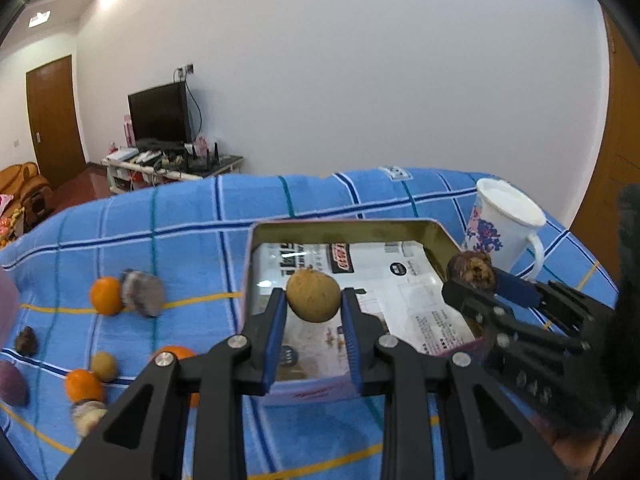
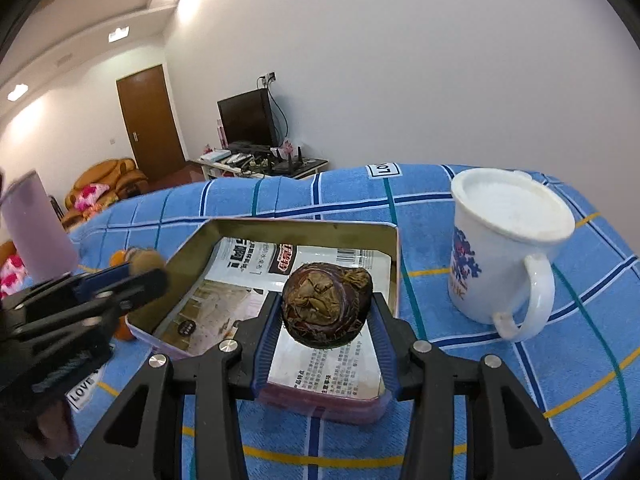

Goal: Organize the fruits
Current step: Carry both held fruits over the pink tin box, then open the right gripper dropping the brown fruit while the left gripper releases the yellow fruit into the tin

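Observation:
My left gripper (image 1: 313, 300) is shut on a small tan round fruit (image 1: 313, 295) and holds it above the near part of an open metal tin (image 1: 348, 225) lined with printed paper. My right gripper (image 2: 325, 312) is shut on a dark brown, wrinkled fruit (image 2: 326, 305), also over the tin (image 2: 304, 225). In the left wrist view the right gripper (image 1: 472, 280) comes in over the tin's right rim with the dark fruit (image 1: 471, 270). The right wrist view shows the left gripper (image 2: 148, 270) at the tin's left rim with the tan fruit (image 2: 146, 261).
Loose fruit lies on the blue checked cloth left of the tin: oranges (image 1: 106, 295), a grey-purple fruit (image 1: 142, 293), a small tan one (image 1: 104, 366), dark ones (image 1: 26, 341). A white mug with a lid (image 2: 506, 248) stands right of the tin. A lilac cup (image 2: 38, 228) is at the left.

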A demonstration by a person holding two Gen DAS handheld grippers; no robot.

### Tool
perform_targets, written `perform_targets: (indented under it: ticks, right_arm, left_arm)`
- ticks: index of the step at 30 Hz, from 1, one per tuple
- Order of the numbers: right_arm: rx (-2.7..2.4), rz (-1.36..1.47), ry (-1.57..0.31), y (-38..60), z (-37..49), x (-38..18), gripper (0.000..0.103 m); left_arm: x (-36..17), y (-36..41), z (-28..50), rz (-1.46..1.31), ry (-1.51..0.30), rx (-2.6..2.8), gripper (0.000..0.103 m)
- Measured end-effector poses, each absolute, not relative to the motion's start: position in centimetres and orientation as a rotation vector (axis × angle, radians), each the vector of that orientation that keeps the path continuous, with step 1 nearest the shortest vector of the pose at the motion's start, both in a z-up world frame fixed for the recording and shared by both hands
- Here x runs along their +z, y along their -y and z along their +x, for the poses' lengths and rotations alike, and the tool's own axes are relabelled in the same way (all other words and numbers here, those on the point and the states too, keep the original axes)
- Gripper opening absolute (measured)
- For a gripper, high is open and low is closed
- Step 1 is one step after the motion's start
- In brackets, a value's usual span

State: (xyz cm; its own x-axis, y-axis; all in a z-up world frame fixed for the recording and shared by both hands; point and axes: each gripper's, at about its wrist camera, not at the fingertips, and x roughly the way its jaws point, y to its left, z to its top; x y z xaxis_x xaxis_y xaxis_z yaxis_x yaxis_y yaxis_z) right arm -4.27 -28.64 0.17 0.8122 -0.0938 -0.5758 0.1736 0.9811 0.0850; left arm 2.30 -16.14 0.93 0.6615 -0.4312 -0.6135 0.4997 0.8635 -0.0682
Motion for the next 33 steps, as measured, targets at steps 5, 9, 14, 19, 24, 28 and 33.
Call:
perform_targets:
  ticks: [5,9,14,19,24,28,33]
  right_arm:
    - [-0.148,0.109,-0.651,28.1,-3.6,-0.6,0.046]
    - [-0.150,0.119,-0.671,28.2,-3.4,-0.9,0.046]
    - [-0.144,0.111,-0.685,28.0,-3.1,-1.2,0.046]
    - [-0.146,0.115,-0.684,28.0,-3.2,-1.2,0.046]
    - [-0.144,0.111,-0.685,28.0,-3.1,-1.2,0.046]
    - [-0.139,0.106,-0.688,27.9,-3.0,-1.2,0.046]
    - [-0.136,0.106,-0.689,27.7,-2.9,-1.2,0.048]
  left_arm:
    - [-0.8,17.5,3.1,0.117,-0.707,-0.520,0.029]
    - [-1.5,17.9,3.3,0.123,-0.722,-0.522,0.029]
    - [-1.8,18.2,3.4,0.125,-0.733,-0.525,0.029]
    - [-1.8,18.0,3.7,0.114,-0.746,-0.525,0.029]
    - [-2.0,18.4,3.9,0.128,-0.746,-0.520,0.029]
    - [-2.1,18.6,4.0,0.133,-0.748,-0.514,0.029]
    - [-2.0,18.5,3.9,0.135,-0.745,-0.504,0.029]
